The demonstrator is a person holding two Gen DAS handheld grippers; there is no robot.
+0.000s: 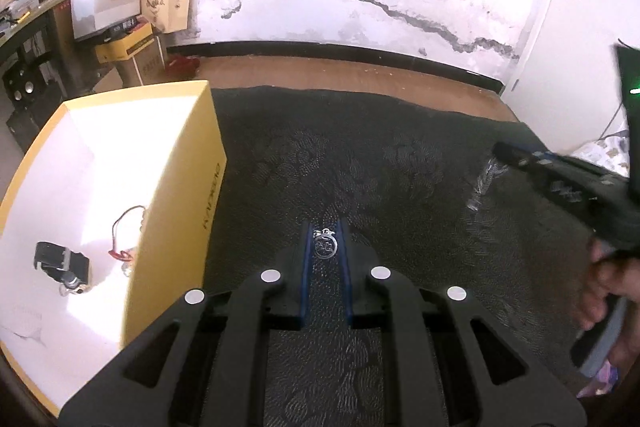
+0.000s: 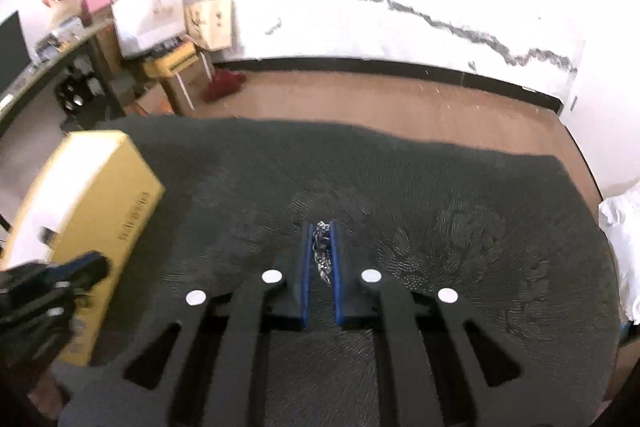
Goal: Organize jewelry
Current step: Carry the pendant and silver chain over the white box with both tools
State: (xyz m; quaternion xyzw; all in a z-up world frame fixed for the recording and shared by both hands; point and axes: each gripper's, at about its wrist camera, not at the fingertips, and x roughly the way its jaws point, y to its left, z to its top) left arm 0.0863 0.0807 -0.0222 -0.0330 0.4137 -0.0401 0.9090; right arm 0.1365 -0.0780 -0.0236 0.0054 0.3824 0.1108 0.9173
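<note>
My left gripper is shut on a small round silver pendant, held above the dark patterned cloth. To its left stands an open yellow box with a white inside, holding a black watch and a red cord bracelet. My right gripper is shut on a silver chain that hangs between its blue pads. In the left wrist view the right gripper shows at the right edge, blurred, with the chain dangling from its tip. The left gripper appears blurred at the lower left of the right wrist view, beside the yellow box.
The cloth covers a brown table against a white cracked wall. Cardboard boxes, a monitor and a cluttered desk stand at the back left. A person's hand holds the right gripper's handle. White fabric lies at the far right.
</note>
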